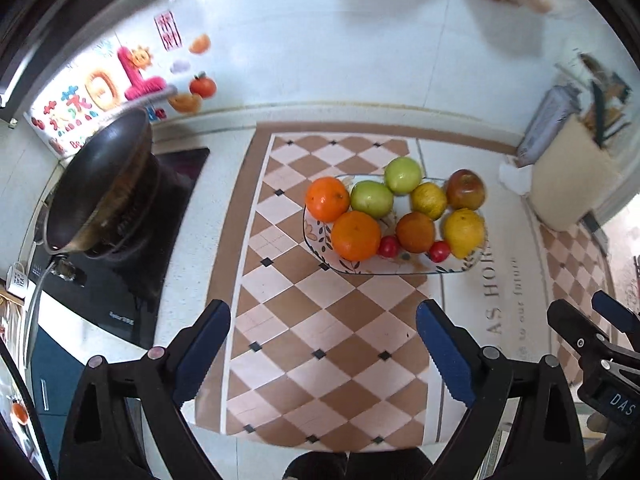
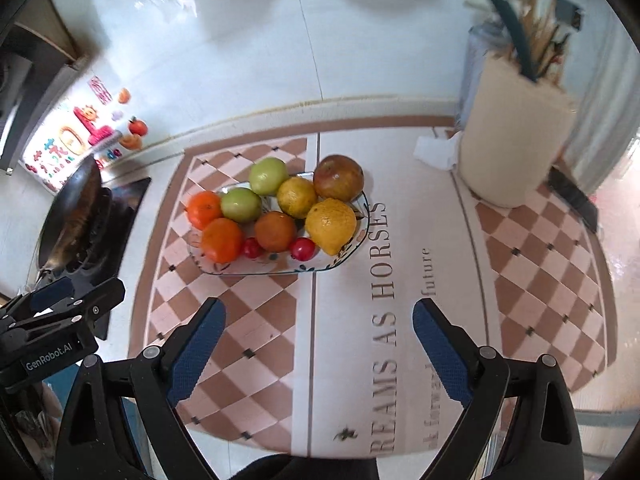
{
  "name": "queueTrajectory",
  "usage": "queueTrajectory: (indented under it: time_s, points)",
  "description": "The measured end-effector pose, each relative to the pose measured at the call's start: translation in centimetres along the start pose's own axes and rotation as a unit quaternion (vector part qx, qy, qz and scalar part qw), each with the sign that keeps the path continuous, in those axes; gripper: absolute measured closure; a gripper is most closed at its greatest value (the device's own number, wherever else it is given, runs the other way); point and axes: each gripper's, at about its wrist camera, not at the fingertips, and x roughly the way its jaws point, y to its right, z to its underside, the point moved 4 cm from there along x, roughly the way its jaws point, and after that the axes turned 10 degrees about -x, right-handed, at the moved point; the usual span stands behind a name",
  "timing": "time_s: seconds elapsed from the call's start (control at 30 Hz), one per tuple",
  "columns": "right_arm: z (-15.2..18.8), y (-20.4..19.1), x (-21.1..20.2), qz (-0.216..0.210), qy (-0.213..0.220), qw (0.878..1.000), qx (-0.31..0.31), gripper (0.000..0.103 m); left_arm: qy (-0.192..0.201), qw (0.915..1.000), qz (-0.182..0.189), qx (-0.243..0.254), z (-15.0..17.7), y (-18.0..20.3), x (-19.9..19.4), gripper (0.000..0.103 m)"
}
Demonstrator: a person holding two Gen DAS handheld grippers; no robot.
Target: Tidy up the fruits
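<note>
A patterned plate on the checkered mat holds several fruits: two oranges, two green apples, a red apple, a yellow lemon, a brownish orange and two small red fruits. My left gripper is open and empty, above the mat short of the plate. My right gripper is open and empty, short of the plate and slightly right of it. The right gripper also shows at the right edge of the left wrist view.
A dark wok sits on a black stove at the left. A beige utensil holder with crumpled white paper stands at the right. The tiled wall carries colourful stickers.
</note>
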Motion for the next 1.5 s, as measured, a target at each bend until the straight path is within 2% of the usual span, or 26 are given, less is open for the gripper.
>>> queueTrajectory:
  time_s: [0.2, 0.43, 0.83, 1.1, 1.27, 1.5]
  points:
    - [3.4, -2.3, -7.4, 0.023, 0.043, 0.999, -0.001, 0.006, 0.050, 0.9984, 0.019, 0.016, 2.3, -1.8, -6.4, 0.008]
    - [7.4, -5.0, -14.8, 0.026, 0.082, 0.996, -0.011, 0.006, 0.073, 0.9963, 0.039, 0.022, 5.9, -3.3, -12.1, 0.008]
    - [11.0, -6.1, -23.1, 0.028, 0.125, 0.991, -0.037, 0.006, 0.115, 0.9924, 0.046, 0.000, 10.5, -4.7, -18.9, 0.008]
    - [11.4, -5.7, -24.6, 0.013, 0.126, 0.991, -0.037, 0.006, 0.123, 0.9910, 0.052, -0.007, 11.1, -4.5, -20.4, 0.008]
    - [10.6, -5.3, -23.6, 0.013, 0.120, 0.992, -0.037, 0.006, 0.119, 0.9917, 0.048, -0.008, 10.8, -4.3, -20.0, 0.008]
    - [7.9, -4.3, -21.1, 0.022, 0.121, 0.992, -0.033, 0.003, 0.116, 0.9926, 0.035, -0.010, 8.7, -3.5, -18.2, 0.008]
